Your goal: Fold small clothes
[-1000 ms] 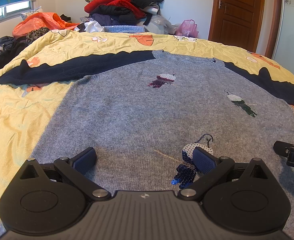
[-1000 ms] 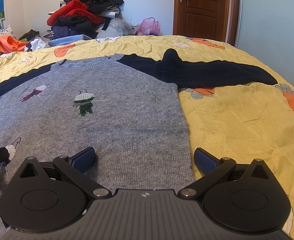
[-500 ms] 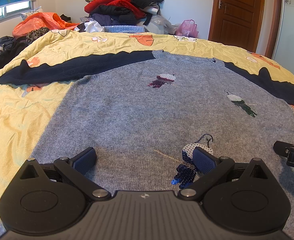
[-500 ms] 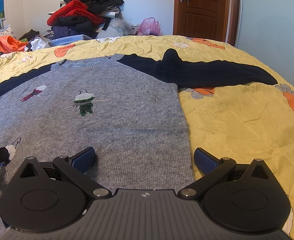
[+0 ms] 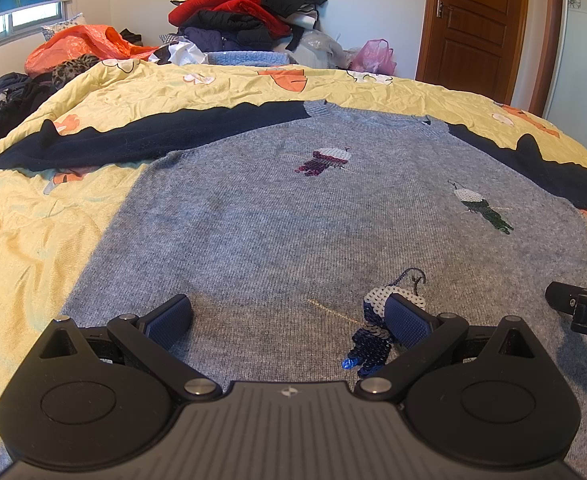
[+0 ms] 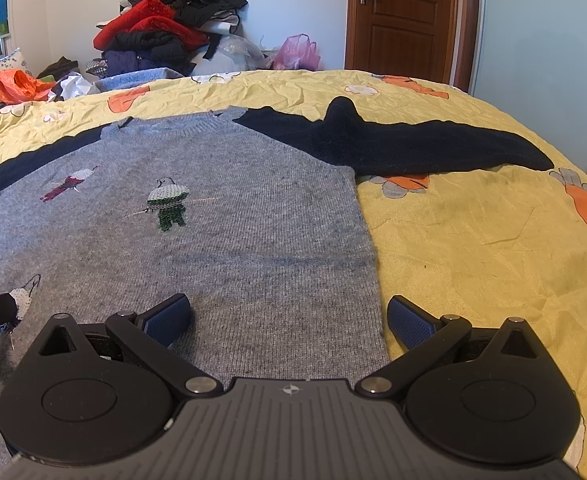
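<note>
a grey knit sweater (image 5: 277,220) with navy sleeves lies flat, front up, on a bed under a yellow floral bedspread (image 5: 25,232), neckline toward the far side and both sleeves stretched outward. the left tongs (image 5: 289,316) hover low over the sweater's near hem with the two blue pads spread wide apart and nothing between them; the right-hand pad sits in front of a blue sequin figure (image 5: 373,344), hiding part of it. the right tongs (image 6: 289,316) are likewise spread wide and empty, straddling the sweater's right side edge, one pad over grey knit and the other over the bedspread. the hem itself is cut off from both views by the black tong bodies, so whether the pads touch the fabric cannot be told. beyond the sweater's neckline a pile of clothes (image 5: 249,12) is heaped against the wall, with a pink plastic bag (image 5: 373,56) beside it and a brown wooden door (image 5: 477,24) further right. the far end of the sweater's right sleeve (image 5: 549,168) runs out of the left view.
</note>
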Available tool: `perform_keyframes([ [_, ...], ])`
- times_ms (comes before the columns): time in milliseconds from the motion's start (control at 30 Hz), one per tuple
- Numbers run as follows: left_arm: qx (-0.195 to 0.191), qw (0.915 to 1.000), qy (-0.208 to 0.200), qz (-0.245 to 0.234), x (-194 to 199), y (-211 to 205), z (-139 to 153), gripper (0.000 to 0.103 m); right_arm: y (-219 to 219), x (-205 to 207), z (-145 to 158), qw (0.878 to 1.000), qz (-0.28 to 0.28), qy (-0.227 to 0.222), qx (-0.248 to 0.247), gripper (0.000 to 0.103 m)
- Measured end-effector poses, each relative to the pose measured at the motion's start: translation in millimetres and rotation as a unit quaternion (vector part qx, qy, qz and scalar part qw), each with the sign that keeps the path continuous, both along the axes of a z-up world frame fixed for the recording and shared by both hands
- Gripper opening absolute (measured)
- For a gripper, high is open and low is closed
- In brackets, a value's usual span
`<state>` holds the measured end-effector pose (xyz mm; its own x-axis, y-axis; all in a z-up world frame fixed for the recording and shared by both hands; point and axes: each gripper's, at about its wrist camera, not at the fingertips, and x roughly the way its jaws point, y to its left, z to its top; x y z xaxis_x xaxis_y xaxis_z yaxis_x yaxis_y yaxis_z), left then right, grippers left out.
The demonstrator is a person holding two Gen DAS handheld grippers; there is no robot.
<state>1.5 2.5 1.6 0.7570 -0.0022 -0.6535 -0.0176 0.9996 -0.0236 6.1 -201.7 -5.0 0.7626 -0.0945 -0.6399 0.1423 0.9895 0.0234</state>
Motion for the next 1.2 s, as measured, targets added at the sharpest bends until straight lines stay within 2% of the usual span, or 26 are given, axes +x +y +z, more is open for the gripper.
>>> perform_keyframes([
  [200, 0.0, 1.0, 0.0, 0.0, 0.2, -0.2, 0.0, 0.103, -0.1, -0.4, 0.8, 1.0, 0.003, 0.002, 0.001, 0.103],
  [300, -0.001, 1.0, 0.0, 0.0, 0.1, -0.1, 0.0, 0.103, -12.7, 5.3, 10.1, 0.998, 0.062, 0.008, 0.021, 0.103],
  [400, 0.0, 1.0, 0.0, 0.0, 0.0, 0.0, 0.0, 0.103, -51.1, 19.2, 30.6, 0.996, 0.071, -0.027, 0.054, 0.103],
  [500, -0.001, 1.0, 0.0, 0.0, 0.0, -0.1, 0.1, 0.103, -109.5, 40.8, 50.1, 0.994, 0.033, -0.058, 0.084, 0.103],
  [567, 0.0, 1.0, 0.0, 0.0, -0.2, 0.0, 0.0, 0.103, -159.4, 56.1, 57.0, 0.989, -0.004, -0.077, 0.124, 0.103],
  [667, 0.0, 1.0, 0.0, 0.0, 0.1, -0.1, 0.0, 0.103, -235.6, 71.2, 53.9, 0.971, -0.095, -0.11, 0.191, 0.102],
  [800, 0.0, 1.0, 0.0, 0.0, -0.1, 0.0, 0.1, 0.103, -313.4, 86.5, 32.7, 0.932, -0.203, -0.118, 0.275, 0.075],
  [833, 0.0, 1.0, 0.0, 0.0, -0.1, 0.0, 0.1, 0.103, -326.1, 87.8, 27.2, 0.921, -0.221, -0.122, 0.296, 0.072],
  [900, 0.0, 1.0, 0.0, 0.0, 0.0, 0.0, 0.1, 0.103, -344.3, 90.4, 15.3, 0.902, -0.259, -0.122, 0.323, 0.072],
  [967, 0.0, 1.0, 0.0, 0.0, 0.0, 0.0, 0.1, 0.103, -356.9, 89.6, 3.9, 0.887, -0.297, -0.124, 0.332, 0.072],
  [1033, 0.0, 1.0, 0.0, 0.0, 0.0, 0.0, 0.0, 0.103, -360.9, 91.7, -10.7, 0.873, -0.308, -0.134, 0.354, 0.071],
  [1067, 0.0, 1.0, 0.0, 0.0, 0.0, 0.1, 0.1, 0.103, -364.3, 90.5, -11.7, 0.867, -0.31, -0.15, 0.36, 0.07],
  [1100, -0.001, 1.0, 0.0, 0.0, -0.2, 0.2, 0.1, 0.103, -365.0, 95.1, -14.2, 0.867, -0.31, -0.156, 0.359, 0.07],
  [1167, -0.001, 1.0, 0.0, 0.0, 0.0, 0.1, 0.1, 0.103, -361.7, 104.3, -17.3, 0.873, -0.304, -0.16, 0.348, 0.068],
  [1200, -0.001, 1.0, 0.0, 0.0, 0.0, 0.1, 0.1, 0.103, -360.3, 110.3, -18.6, 0.876, -0.301, -0.157, 0.343, 0.057],
])
